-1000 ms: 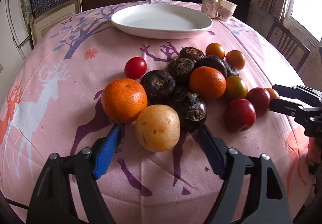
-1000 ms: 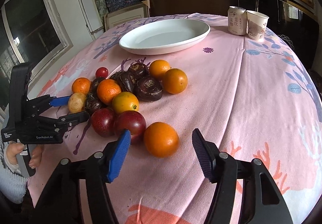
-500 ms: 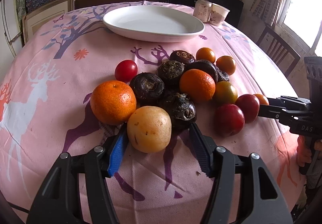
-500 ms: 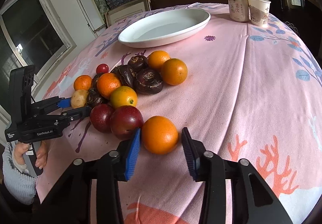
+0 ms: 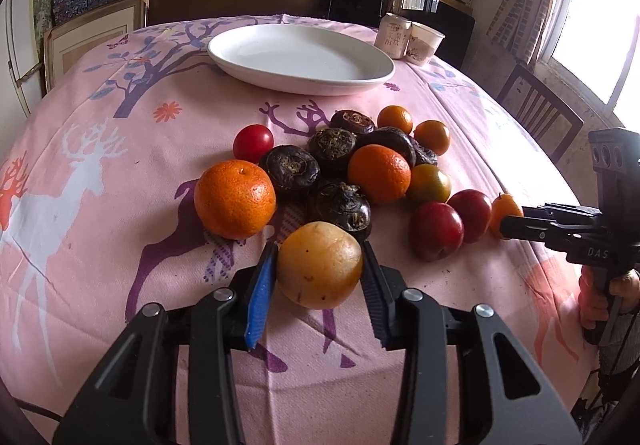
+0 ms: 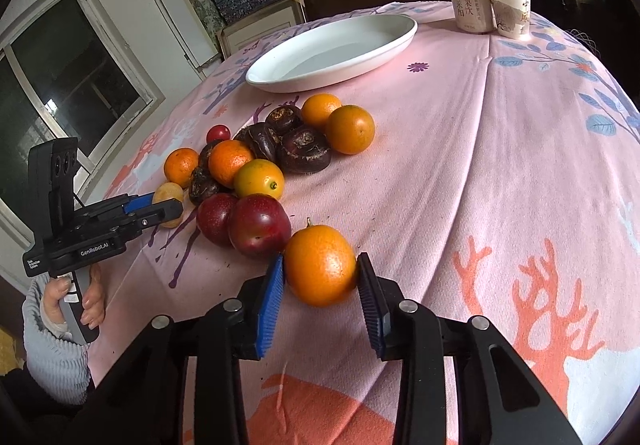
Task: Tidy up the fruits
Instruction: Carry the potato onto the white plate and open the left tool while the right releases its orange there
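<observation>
Pink cloth (image 5: 100, 205) printed with deer and trees covers the round table, and the fruit lies heaped near its middle, with a white plate (image 5: 300, 59) bare just behind the heap. That plate is probably where the fruit is meant to go, which would explain why each hand has gone for a piece at the near edge of the pile, where it can be taken without disturbing the rest.

Starting at the left of the heap, a large mandarin (image 5: 235, 199) sits beside a small red tomato (image 5: 253, 143) and a cluster of dark water chestnuts (image 5: 294, 173). Just in front of them the left gripper (image 5: 318, 273) has a yellow-tan fruit (image 5: 320, 265) between its blue pad and its dark pad. Its jaws have just been closing, and both pads now press the fruit's sides, so it is grasped, though it looks to be resting on the cloth, not yet lifted.

Further right come another mandarin (image 5: 379, 173), a greenish-orange fruit (image 5: 429, 185) and two red plums (image 6: 259, 225), touching one another. At the right end the right gripper (image 6: 320, 277) has closed its jaws onto a small orange with a stem (image 6: 320, 265), which lies just beside the nearer plum. Both pads meet its skin, a firm hold by the look of it.

A drink can (image 6: 470, 5) and a paper cup (image 6: 510, 11) stand together past the plate, well clear of the work.
</observation>
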